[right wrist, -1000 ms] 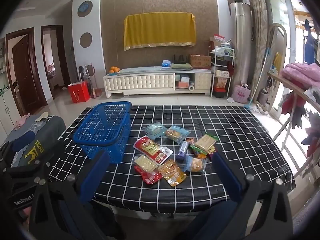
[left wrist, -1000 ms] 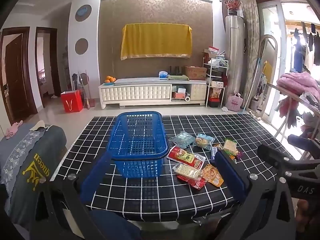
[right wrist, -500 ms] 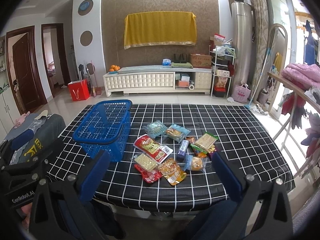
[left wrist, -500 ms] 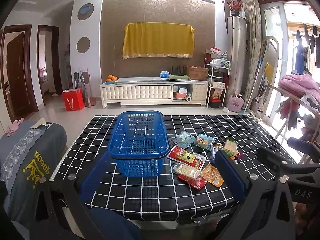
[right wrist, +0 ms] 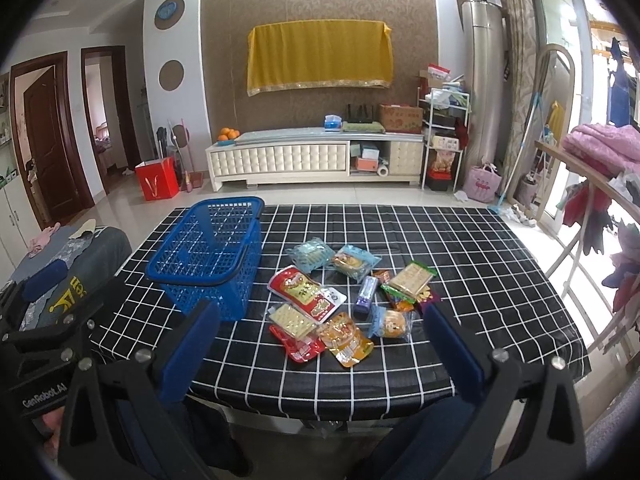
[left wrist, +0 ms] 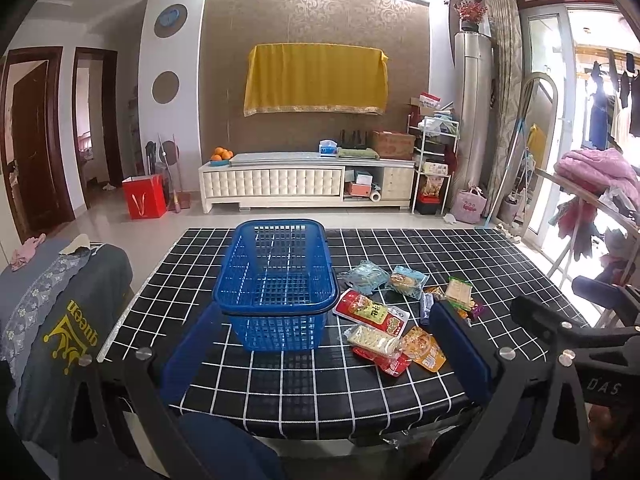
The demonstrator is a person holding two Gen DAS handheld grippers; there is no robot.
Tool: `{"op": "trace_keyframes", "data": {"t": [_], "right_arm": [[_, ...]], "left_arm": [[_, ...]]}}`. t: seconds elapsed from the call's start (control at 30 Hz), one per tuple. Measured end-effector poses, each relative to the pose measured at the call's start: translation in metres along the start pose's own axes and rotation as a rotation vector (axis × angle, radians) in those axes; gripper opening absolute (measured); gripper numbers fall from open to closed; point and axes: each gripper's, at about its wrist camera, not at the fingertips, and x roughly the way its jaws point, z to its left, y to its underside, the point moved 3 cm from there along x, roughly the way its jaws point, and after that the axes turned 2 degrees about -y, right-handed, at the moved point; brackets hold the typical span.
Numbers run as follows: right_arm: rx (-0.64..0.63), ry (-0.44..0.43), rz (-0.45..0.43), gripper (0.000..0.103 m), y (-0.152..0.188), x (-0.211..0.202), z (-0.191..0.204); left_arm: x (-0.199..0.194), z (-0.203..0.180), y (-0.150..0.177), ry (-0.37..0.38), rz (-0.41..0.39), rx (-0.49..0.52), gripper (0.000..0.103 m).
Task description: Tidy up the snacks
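Observation:
An empty blue mesh basket (left wrist: 276,280) (right wrist: 210,256) stands on the black checked table (left wrist: 460,256) (right wrist: 460,240), left of a loose pile of snack packets. The pile includes a red packet (left wrist: 370,312) (right wrist: 306,292), a cracker pack (left wrist: 372,338) (right wrist: 292,320), an orange pouch (left wrist: 424,348) (right wrist: 346,338), two light blue packs (left wrist: 366,276) (right wrist: 312,254) and a purple bar (right wrist: 366,296). My left gripper (left wrist: 324,356) hangs open before the table's near edge, facing the basket. Facing the pile, my right gripper (right wrist: 320,348) is open too, holding nothing.
A dark cloth-covered seat (left wrist: 60,320) sits left of the table. A drying rack with pink bedding (left wrist: 592,176) stands to the right. A white TV cabinet (left wrist: 308,180) and a red bag (left wrist: 144,196) lie beyond on the floor.
Both grippers have drifted slightly; the table and basket sit a little higher and nearer in both views. Nothing has been grasped or shifted.

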Motion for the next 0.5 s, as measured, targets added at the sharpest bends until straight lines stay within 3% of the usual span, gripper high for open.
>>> {"op": "trace_keyframes", "data": {"t": [0.5], "right_arm": [[-0.002,0.005,0.008,0.103,0.0005,-0.0017,0.0008]], "left_arm": [[-0.0002,-0.0021,0.0010,0.007,0.009,0.002,0.103]]}}
